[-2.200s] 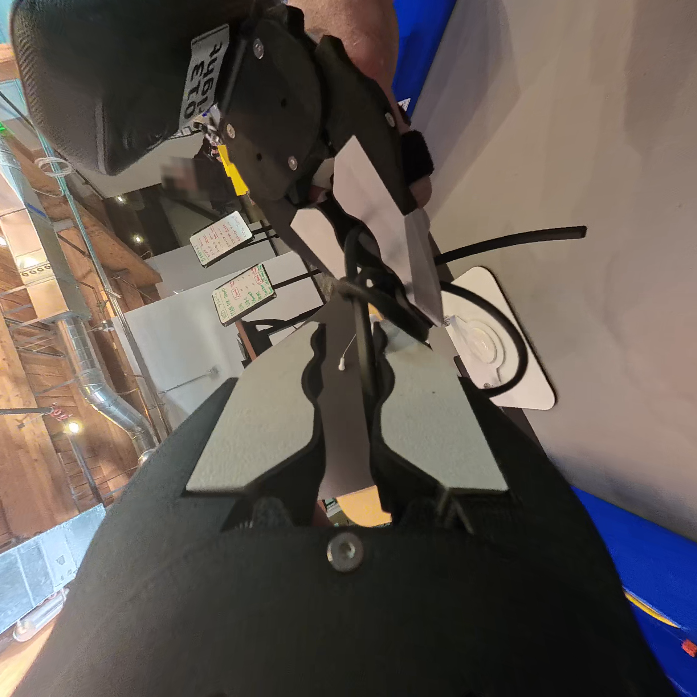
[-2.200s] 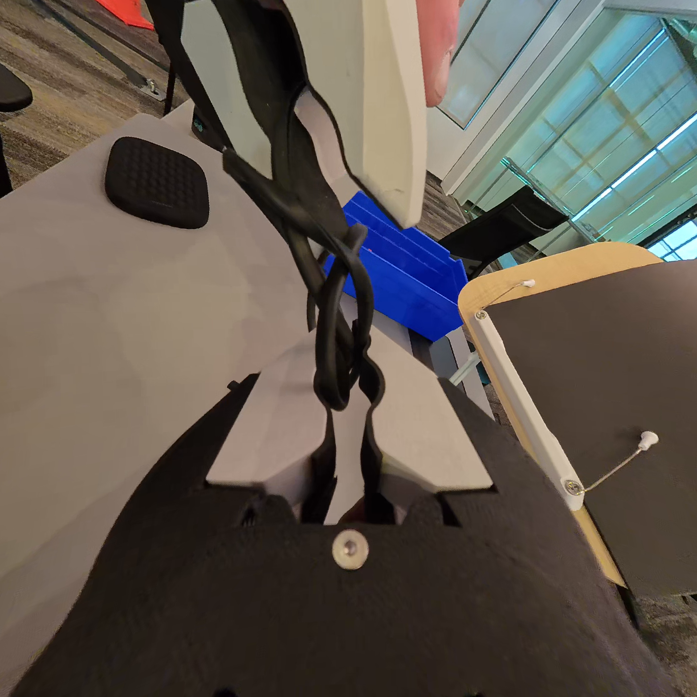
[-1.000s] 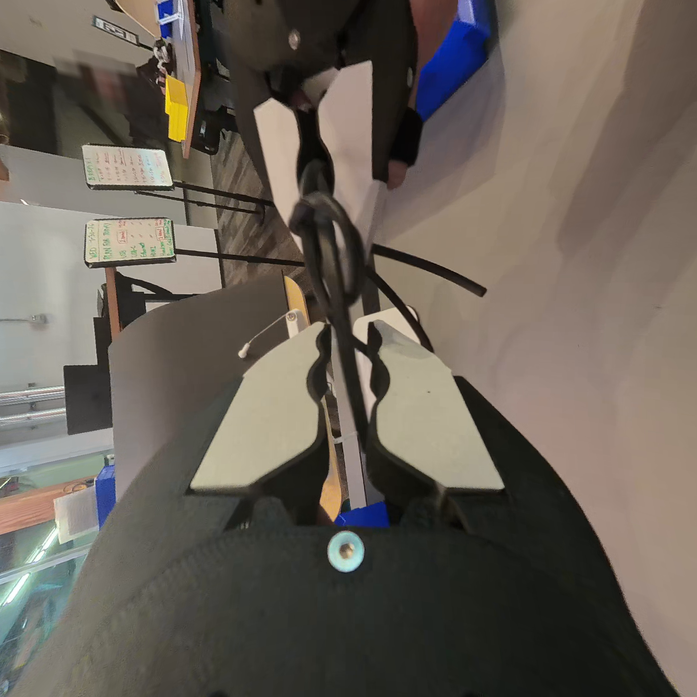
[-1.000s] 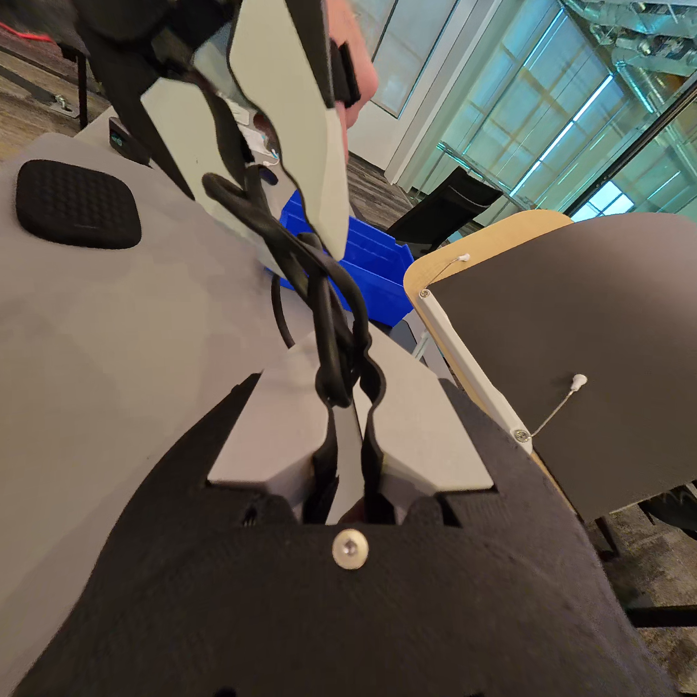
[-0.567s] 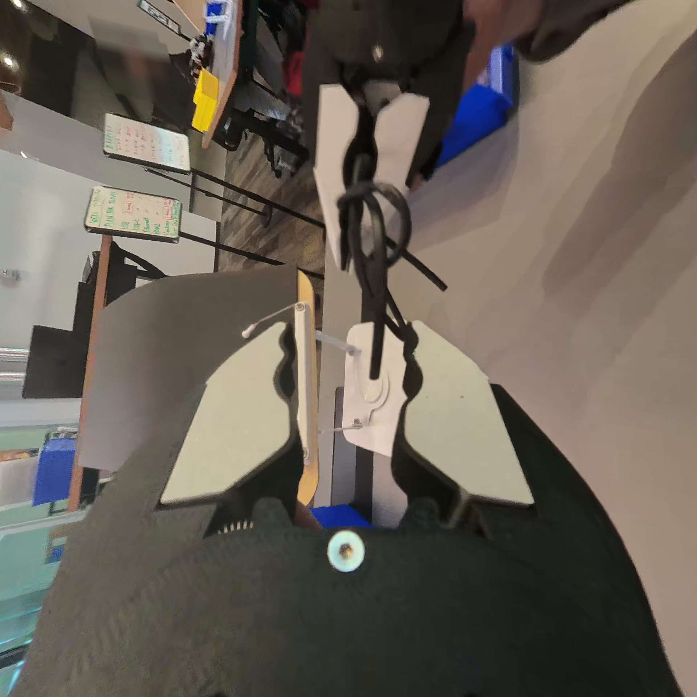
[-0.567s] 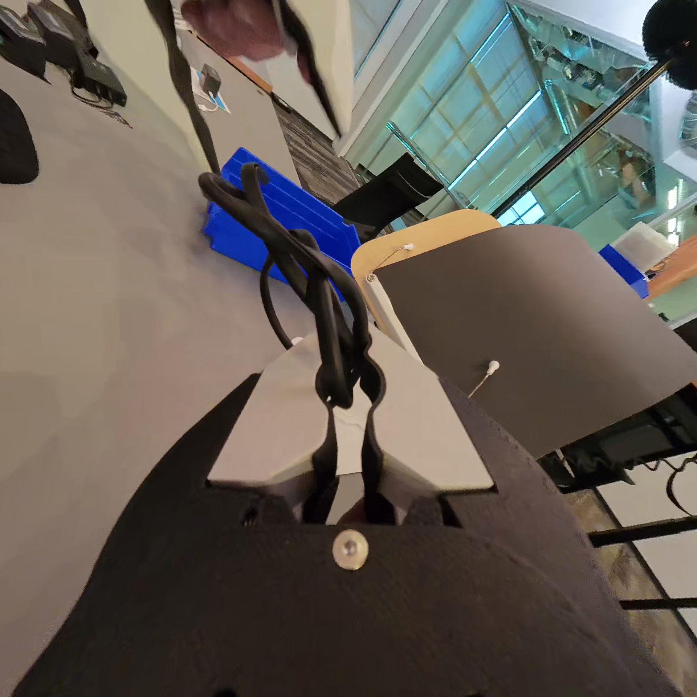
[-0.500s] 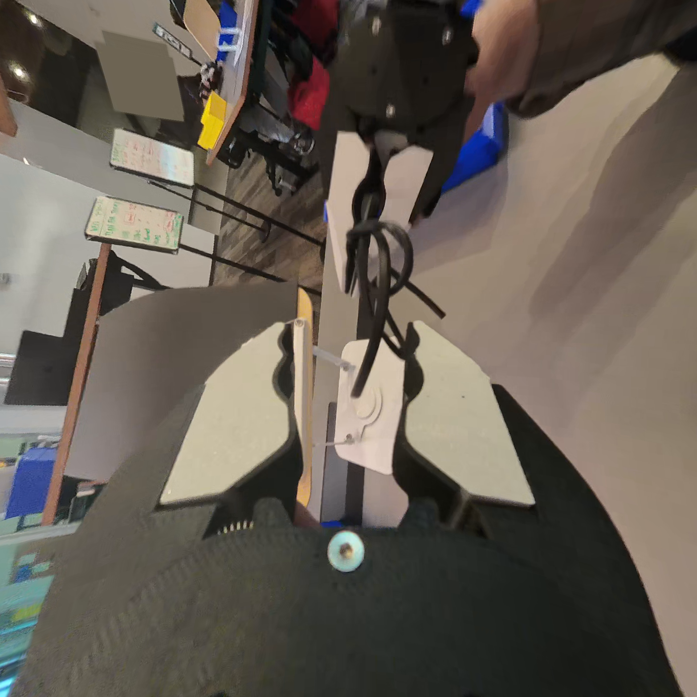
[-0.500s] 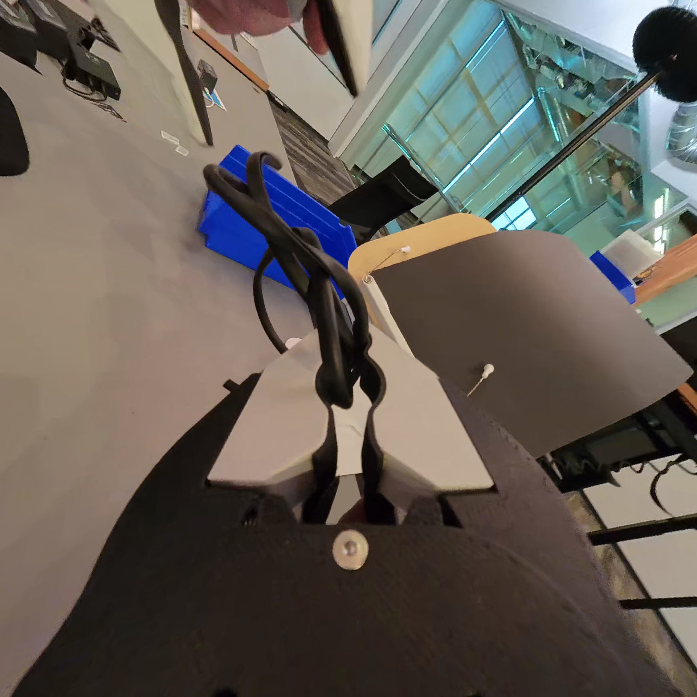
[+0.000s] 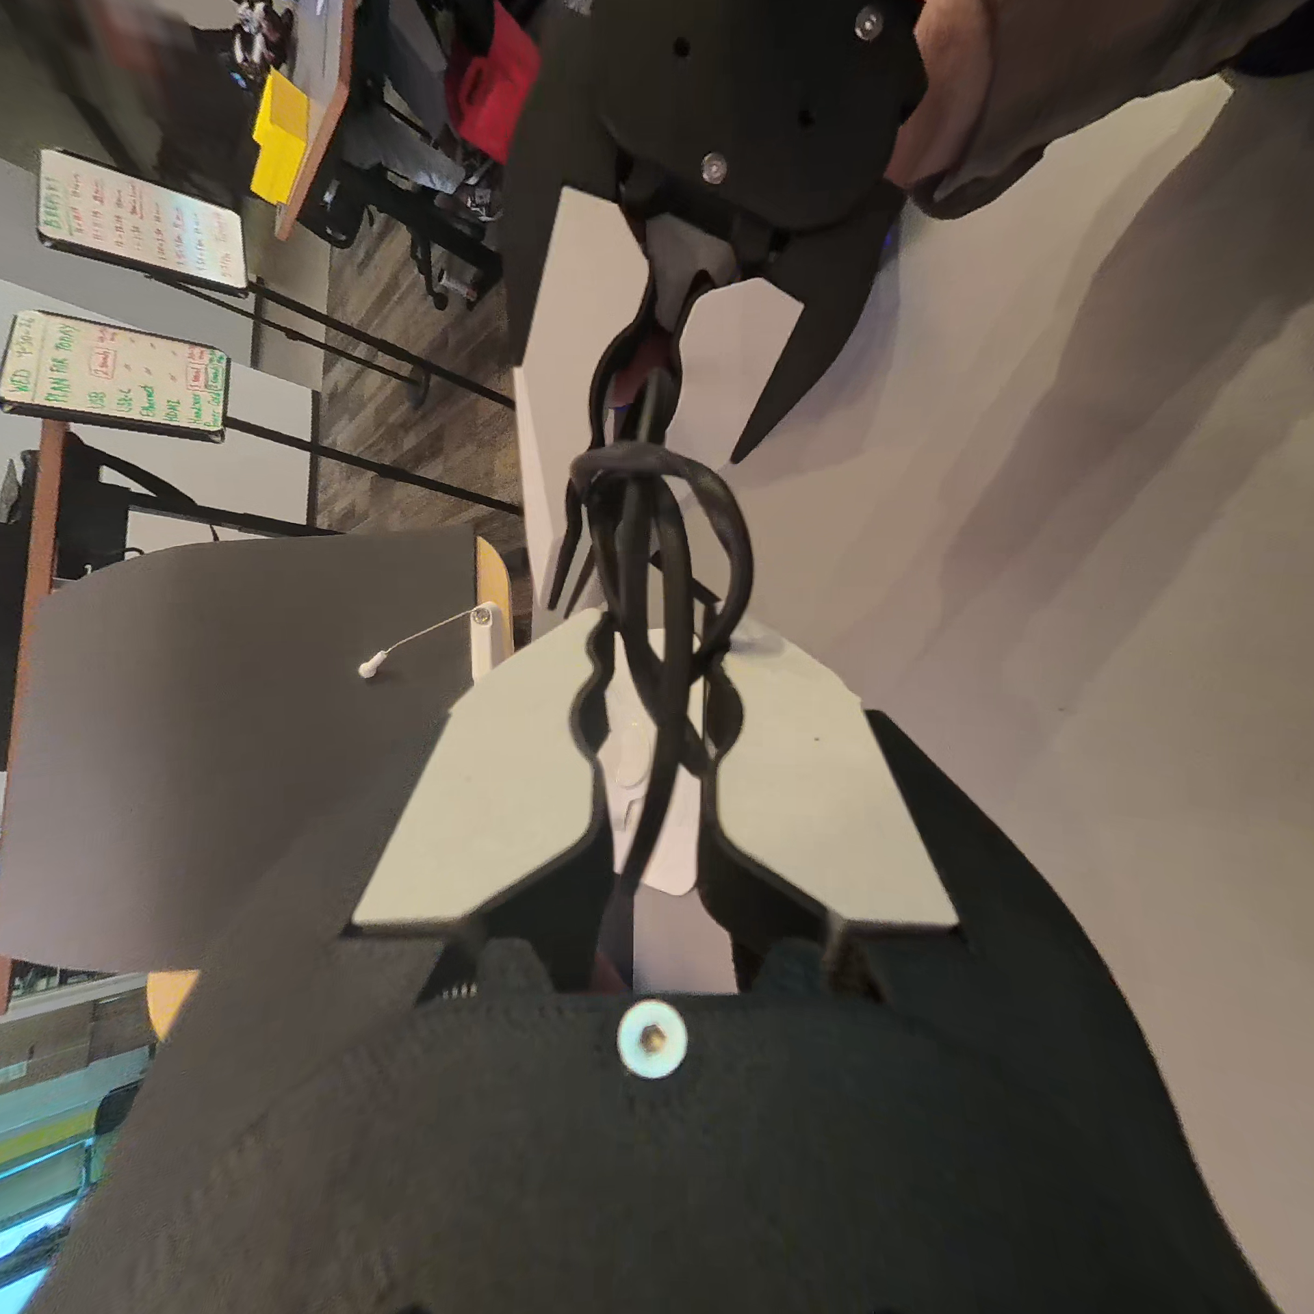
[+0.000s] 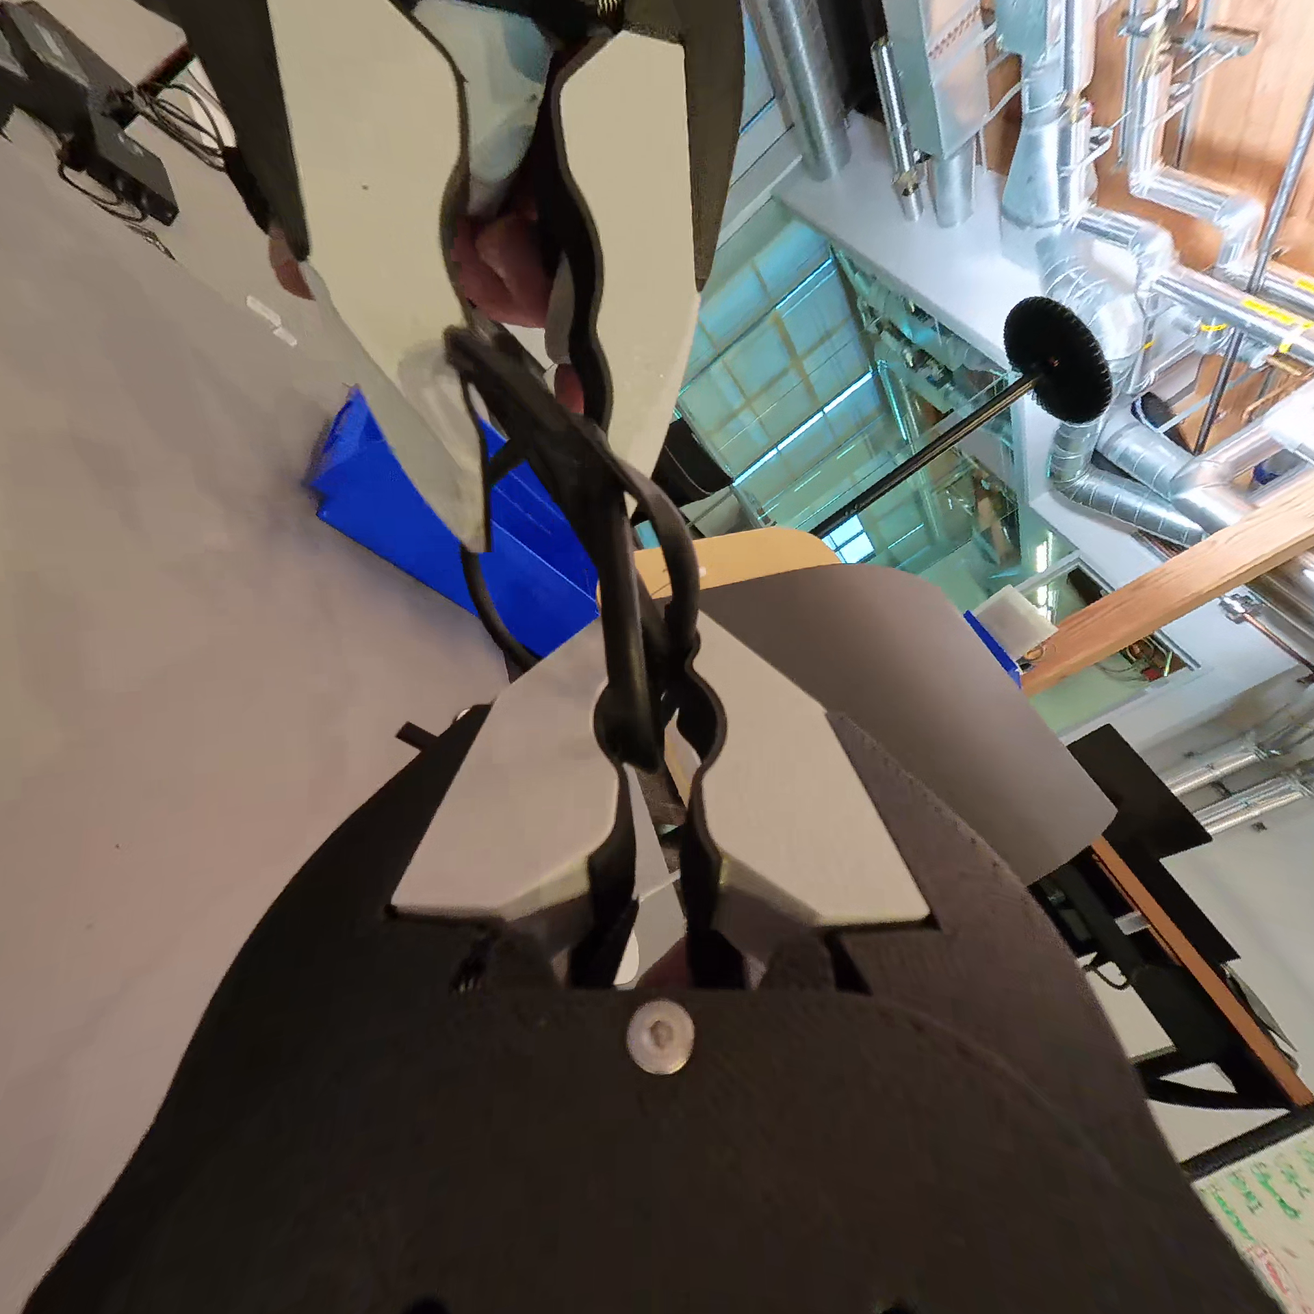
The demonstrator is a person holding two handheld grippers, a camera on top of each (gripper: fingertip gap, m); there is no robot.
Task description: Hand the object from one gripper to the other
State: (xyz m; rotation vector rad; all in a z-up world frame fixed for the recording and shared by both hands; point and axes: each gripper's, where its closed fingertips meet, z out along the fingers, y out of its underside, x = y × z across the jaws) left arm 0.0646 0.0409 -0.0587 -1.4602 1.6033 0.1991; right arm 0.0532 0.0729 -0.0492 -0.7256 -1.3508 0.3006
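Your right hand-held gripper (image 10: 658, 718) is clamped on the knotted black cable (image 10: 626, 626); its long axis runs straight ahead into your left hand-held gripper (image 9: 654, 682), whose fingers stand apart around the strands, above the table (image 9: 1066, 569)

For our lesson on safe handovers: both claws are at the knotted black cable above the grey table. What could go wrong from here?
1. The right claw is shut on the black cable, but the fingers of the left claw flank it with a gap, and a firm clamp cannot be confirmed. Releasing now might drop it onto the table.
2. Loose loops and ends hang beside the left claw and could snag a finger when the claws part.
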